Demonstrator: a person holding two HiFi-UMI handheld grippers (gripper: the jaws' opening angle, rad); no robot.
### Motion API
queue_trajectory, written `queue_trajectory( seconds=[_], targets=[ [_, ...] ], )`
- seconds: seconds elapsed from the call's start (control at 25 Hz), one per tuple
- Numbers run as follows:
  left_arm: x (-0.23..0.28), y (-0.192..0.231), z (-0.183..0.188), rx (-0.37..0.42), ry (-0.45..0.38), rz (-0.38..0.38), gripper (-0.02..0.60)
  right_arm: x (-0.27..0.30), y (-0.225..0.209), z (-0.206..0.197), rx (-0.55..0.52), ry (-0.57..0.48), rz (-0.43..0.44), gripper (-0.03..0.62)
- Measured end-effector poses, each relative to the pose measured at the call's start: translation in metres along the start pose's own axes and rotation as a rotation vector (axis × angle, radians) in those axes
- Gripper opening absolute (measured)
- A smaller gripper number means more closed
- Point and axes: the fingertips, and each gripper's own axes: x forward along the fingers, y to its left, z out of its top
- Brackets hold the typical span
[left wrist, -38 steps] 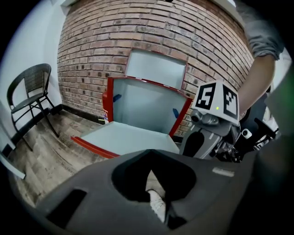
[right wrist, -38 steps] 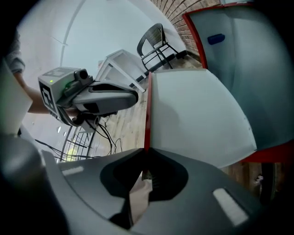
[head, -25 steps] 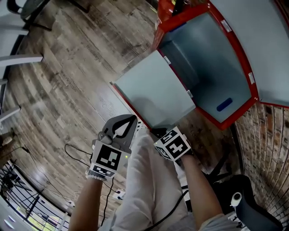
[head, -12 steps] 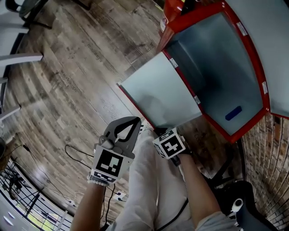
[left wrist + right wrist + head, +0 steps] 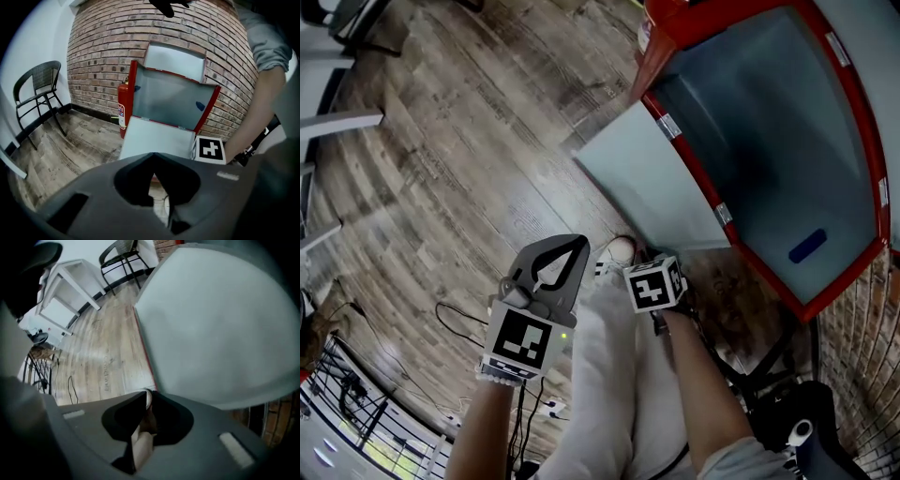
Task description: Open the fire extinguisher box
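Observation:
The red fire extinguisher box (image 5: 825, 298) stands open on the brick wall, its grey inside bare but for a blue mark (image 5: 807, 246). Its lower door (image 5: 652, 183) hangs out flat, and its upper door (image 5: 176, 60) is folded up. My left gripper (image 5: 572, 246) is shut and empty, well short of the box. Only my right gripper's marker cube (image 5: 654, 284) shows in the head view. My right gripper (image 5: 149, 392) points steeply down beside the lower door (image 5: 215, 319). Its jaws have just been opening and stand a crack apart, with nothing between them.
A red extinguisher (image 5: 123, 105) stands on the floor left of the box. A black chair (image 5: 40, 91) and a white table (image 5: 70, 284) are farther off. Cables (image 5: 455, 319) lie on the wood floor. My shoe (image 5: 616, 250) is under the door's edge.
Both grippers have sunk, the right one more, and it has tipped down toward the floor. In the head view the box has slid right and upward.

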Motion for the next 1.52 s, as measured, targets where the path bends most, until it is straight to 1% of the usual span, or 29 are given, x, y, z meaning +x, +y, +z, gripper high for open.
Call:
queue_trajectory(
  seconds=[0.08,0.12,0.24,0.32,0.48,0.56,0.64,0.76,0.92,1.04,1.16,1.28,1.52],
  targets=[
    [0.003,0.003,-0.005,0.006,0.013,-0.005,-0.002,0.002,-0.015,0.003,0.055,-0.016,-0.007,0.046],
    [0.004,0.004,-0.008,0.012,0.021,-0.006,-0.002,0.001,-0.02,0.004,0.062,-0.027,-0.008,0.046],
    [0.002,0.003,-0.009,0.016,0.035,-0.009,-0.002,-0.011,-0.025,0.009,0.049,-0.073,-0.011,0.034],
    [-0.001,0.0,-0.004,0.017,0.035,-0.011,-0.002,-0.025,-0.026,0.015,0.047,-0.125,-0.014,0.006],
    [-0.008,-0.012,0.015,0.02,0.017,-0.017,-0.002,-0.061,-0.025,0.024,0.03,-0.21,-0.001,0.006],
    [-0.012,-0.019,0.027,0.032,0.01,-0.023,-0.002,-0.081,-0.025,0.025,0.016,-0.22,0.003,0.006],
    [-0.019,-0.028,0.041,0.039,0.0,-0.028,-0.002,-0.104,-0.023,0.031,0.003,-0.255,0.009,0.006],
    [-0.032,-0.044,0.063,0.049,-0.015,-0.041,-0.002,-0.143,-0.018,0.033,0.023,-0.297,0.025,0.006],
    [-0.051,-0.066,0.096,0.083,-0.044,-0.062,-0.002,-0.201,-0.017,0.042,0.027,-0.375,0.034,0.006],
    [-0.067,-0.083,0.117,0.11,-0.054,-0.078,-0.002,-0.239,-0.015,0.042,0.022,-0.415,0.028,0.006],
    [-0.085,-0.099,0.137,0.139,-0.061,-0.091,-0.002,-0.276,-0.01,0.04,-0.007,-0.444,0.024,0.006],
    [-0.107,-0.117,0.16,0.166,-0.074,-0.097,-0.002,-0.319,-0.006,0.036,-0.005,-0.501,0.018,0.006],
    [-0.15,-0.139,0.206,0.207,-0.12,-0.096,-0.002,-0.396,0.001,0.026,-0.015,-0.587,-0.024,0.006]
  ],
)
